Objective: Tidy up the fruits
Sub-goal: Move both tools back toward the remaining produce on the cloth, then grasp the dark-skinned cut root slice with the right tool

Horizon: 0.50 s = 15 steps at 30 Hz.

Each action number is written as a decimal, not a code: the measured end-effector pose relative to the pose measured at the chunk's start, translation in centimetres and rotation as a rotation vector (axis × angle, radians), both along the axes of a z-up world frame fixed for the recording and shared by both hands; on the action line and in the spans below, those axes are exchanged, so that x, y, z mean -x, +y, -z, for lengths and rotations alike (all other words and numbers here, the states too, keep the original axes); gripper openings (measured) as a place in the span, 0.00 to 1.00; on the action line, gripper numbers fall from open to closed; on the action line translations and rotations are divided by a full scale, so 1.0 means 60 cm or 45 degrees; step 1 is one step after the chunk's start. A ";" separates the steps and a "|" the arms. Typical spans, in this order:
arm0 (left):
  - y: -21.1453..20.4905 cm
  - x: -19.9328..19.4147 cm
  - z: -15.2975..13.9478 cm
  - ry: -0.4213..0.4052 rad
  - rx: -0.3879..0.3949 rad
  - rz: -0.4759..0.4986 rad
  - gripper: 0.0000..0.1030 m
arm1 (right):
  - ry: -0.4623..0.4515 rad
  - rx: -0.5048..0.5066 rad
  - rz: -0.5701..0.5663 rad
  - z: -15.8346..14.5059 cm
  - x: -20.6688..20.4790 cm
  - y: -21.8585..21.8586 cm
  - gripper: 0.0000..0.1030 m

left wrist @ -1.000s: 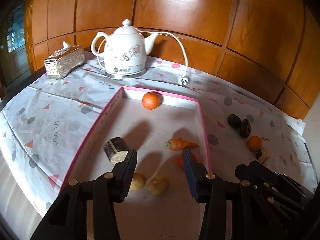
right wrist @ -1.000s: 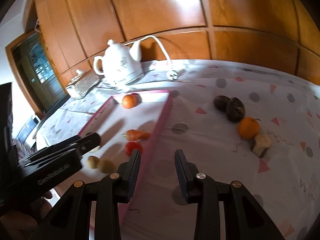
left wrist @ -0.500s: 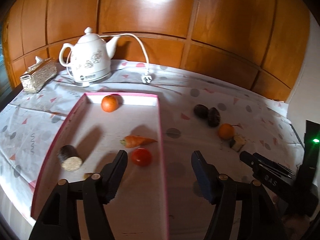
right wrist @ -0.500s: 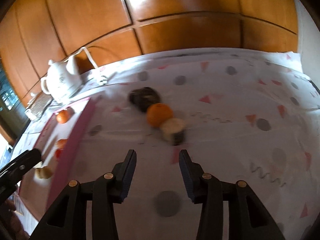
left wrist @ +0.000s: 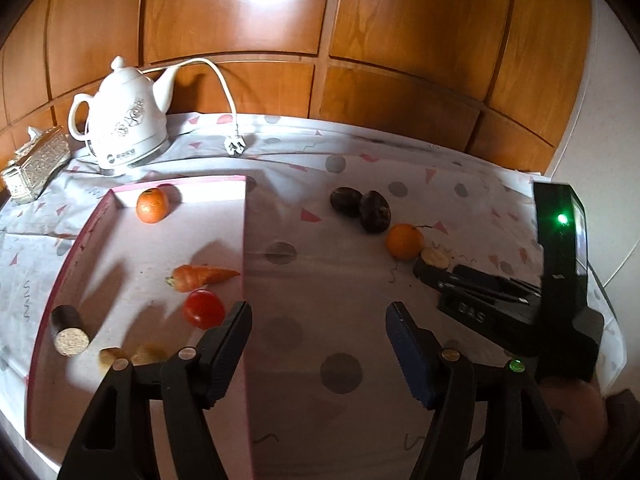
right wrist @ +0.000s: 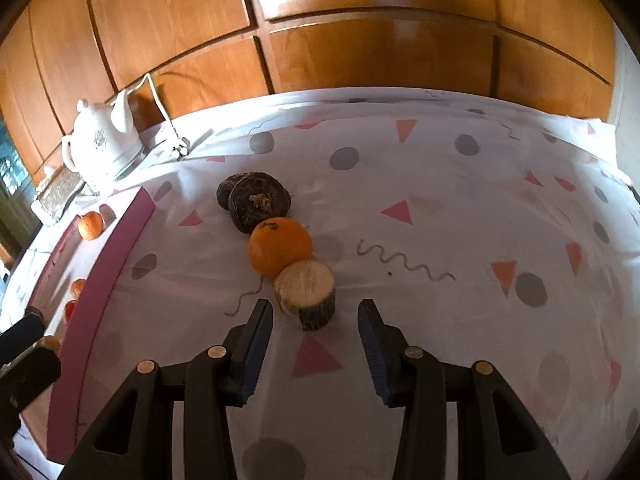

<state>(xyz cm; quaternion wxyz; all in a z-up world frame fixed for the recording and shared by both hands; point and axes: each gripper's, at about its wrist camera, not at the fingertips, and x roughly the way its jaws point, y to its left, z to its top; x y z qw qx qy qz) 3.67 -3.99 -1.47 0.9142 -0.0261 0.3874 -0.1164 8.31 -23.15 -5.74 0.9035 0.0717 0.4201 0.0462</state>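
A pink-rimmed tray (left wrist: 244, 236) holds an orange (left wrist: 152, 205), a carrot (left wrist: 200, 276), a tomato (left wrist: 203, 308), a dark-skinned cut cylinder (left wrist: 69, 330) and two small yellowish pieces (left wrist: 132, 354). My left gripper (left wrist: 319, 308) hovers over the tray's right rim; its jaws are opening and nothing is between them. On the cloth lie two dark fruits (right wrist: 258, 202), an orange (right wrist: 280, 246) and a pale cut cylinder (right wrist: 306, 290). My right gripper (right wrist: 315, 306) stands open, with the cylinder's near end just between its tips and no pad pressing on it.
A white kettle (left wrist: 124, 128) with its cord and plug (left wrist: 236, 146) stands at the back left, beside a silver tissue box (left wrist: 34, 166). Wood panelling backs the table. The patterned cloth (right wrist: 460, 240) right of the fruits is bare. A hand holds the right gripper's handle.
Both views have swung right. My left gripper moved from over the tray to its right rim and spread wider. My right gripper travelled from the tray's edge to the cut cylinder and opened wider.
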 end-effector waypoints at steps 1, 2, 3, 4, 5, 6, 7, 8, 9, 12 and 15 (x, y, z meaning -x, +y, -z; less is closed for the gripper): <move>-0.003 -0.003 0.003 0.006 0.004 0.004 0.69 | 0.004 0.004 -0.007 0.002 -0.005 0.001 0.43; -0.005 -0.004 0.004 0.011 0.008 0.006 0.69 | 0.008 0.006 -0.017 0.003 -0.010 0.003 0.43; -0.009 -0.008 0.007 0.024 0.015 0.010 0.69 | 0.011 0.009 -0.027 0.005 -0.013 0.005 0.43; -0.012 -0.011 0.009 0.036 0.021 0.014 0.69 | 0.020 0.009 -0.035 0.008 -0.017 0.006 0.43; -0.014 -0.014 0.012 0.048 0.028 0.022 0.69 | 0.028 0.010 -0.037 0.009 -0.019 0.006 0.43; -0.017 -0.018 0.015 0.059 0.030 0.024 0.69 | 0.025 0.011 -0.039 0.009 -0.019 0.005 0.35; -0.019 -0.020 0.017 0.067 0.033 0.021 0.69 | 0.020 0.009 -0.048 0.008 -0.017 0.005 0.32; -0.019 -0.023 0.019 0.077 0.045 0.021 0.69 | 0.018 0.022 -0.048 0.007 -0.016 0.005 0.32; -0.020 -0.026 0.023 0.095 0.062 0.024 0.69 | 0.012 0.037 -0.042 0.006 -0.014 0.003 0.32; -0.025 -0.035 0.032 0.127 0.060 0.022 0.69 | 0.008 0.059 -0.015 0.004 -0.009 -0.012 0.32; -0.029 -0.046 0.040 0.139 0.049 0.019 0.69 | 0.017 0.103 0.040 0.005 -0.006 -0.035 0.32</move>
